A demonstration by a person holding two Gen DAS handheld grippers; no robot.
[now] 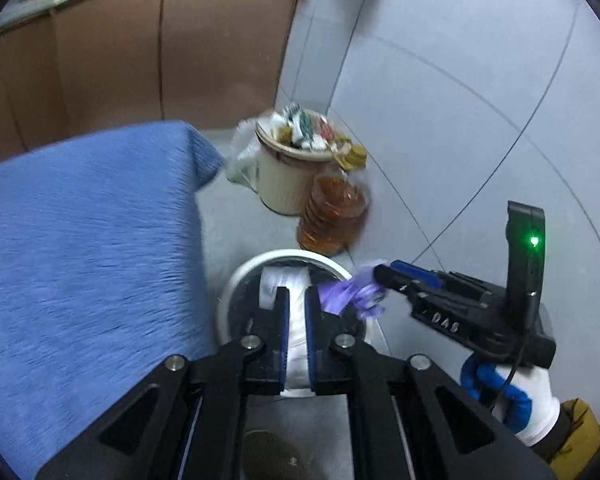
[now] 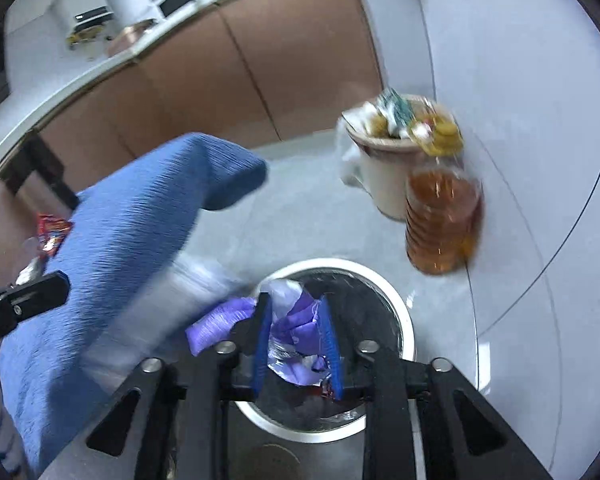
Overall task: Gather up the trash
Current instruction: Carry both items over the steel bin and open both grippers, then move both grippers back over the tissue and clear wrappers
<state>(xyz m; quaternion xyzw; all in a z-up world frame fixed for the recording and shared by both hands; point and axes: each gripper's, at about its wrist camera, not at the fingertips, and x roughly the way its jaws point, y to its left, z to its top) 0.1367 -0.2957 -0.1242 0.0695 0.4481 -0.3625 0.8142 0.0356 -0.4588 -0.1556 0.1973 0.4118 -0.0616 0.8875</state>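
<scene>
Left tool [image 1: 297, 308] is clamped nearly shut on a white wad [image 1: 296, 344] right over the round bin [image 1: 236, 280]. Right tool [image 2: 296, 340] has a crumpled purple wrapper [image 2: 296, 320] between its part-open jaws, above the same bin. Further back, an overfull cream trash can [image 1: 280, 184] and an amber bottle [image 1: 332, 216] stand on the floor.

A round bin [image 2: 404, 320] is seen standing on the floor just beside the cloth-covered table [image 1: 88, 240], while an overfilled bucket [image 1: 284, 184] is set farther back against the wall, with a bottle [image 1: 332, 216] placed directly before it.
</scene>
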